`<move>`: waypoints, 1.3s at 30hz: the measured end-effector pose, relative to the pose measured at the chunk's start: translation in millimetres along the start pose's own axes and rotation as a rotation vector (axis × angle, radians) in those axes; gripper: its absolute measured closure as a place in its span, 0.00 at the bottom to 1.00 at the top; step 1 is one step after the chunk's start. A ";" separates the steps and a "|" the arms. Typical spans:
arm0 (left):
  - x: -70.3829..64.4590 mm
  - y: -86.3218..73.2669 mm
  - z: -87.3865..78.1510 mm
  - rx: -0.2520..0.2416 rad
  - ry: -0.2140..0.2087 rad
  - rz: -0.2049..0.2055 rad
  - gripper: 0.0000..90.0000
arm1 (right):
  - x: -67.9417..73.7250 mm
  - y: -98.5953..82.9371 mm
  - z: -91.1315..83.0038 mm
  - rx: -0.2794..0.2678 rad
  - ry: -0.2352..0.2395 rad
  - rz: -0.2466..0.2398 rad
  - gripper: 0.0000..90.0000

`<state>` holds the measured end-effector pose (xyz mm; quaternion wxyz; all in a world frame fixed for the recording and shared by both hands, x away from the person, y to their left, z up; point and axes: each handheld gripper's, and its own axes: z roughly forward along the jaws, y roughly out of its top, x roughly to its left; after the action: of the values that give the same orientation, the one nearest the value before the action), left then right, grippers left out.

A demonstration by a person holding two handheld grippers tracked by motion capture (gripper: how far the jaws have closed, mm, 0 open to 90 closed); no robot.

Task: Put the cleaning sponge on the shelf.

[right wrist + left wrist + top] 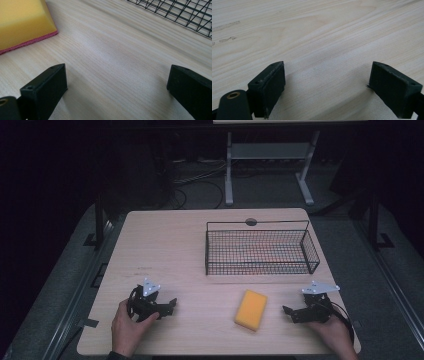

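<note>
A yellow sponge with a pink underside lies flat on the wooden table, near the front edge, right of centre. In the right gripper view the sponge sits at the upper left, ahead of the jaws. My right gripper rests on the table just right of the sponge, held by a hand, open and empty. At the front left, my left gripper rests in the other hand, open with only bare wood between its jaws.
A black wire basket stands at the back right of the table, empty; its mesh crosses the top right of the right gripper view. Dark floor, cables and a white stand lie beyond the table.
</note>
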<state>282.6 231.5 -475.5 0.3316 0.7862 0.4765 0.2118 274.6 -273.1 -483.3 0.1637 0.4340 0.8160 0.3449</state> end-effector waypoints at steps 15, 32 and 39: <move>0.0 0.0 0.0 0.000 0.000 -0.001 0.14 | 1.0 4.8 -14.4 0.005 -0.001 0.004 0.26; 0.0 0.0 0.0 0.000 0.000 0.000 0.14 | 12.0 16.3 -28.1 -0.018 0.107 -0.022 0.92; 0.0 0.0 0.0 0.000 0.000 0.000 0.14 | 19.1 24.3 -26.6 0.017 0.145 -0.043 0.99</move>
<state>282.6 231.5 -475.5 0.3318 0.7861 0.4766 0.2117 263.1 -259.2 -446.8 0.1080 0.3918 0.8376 0.3650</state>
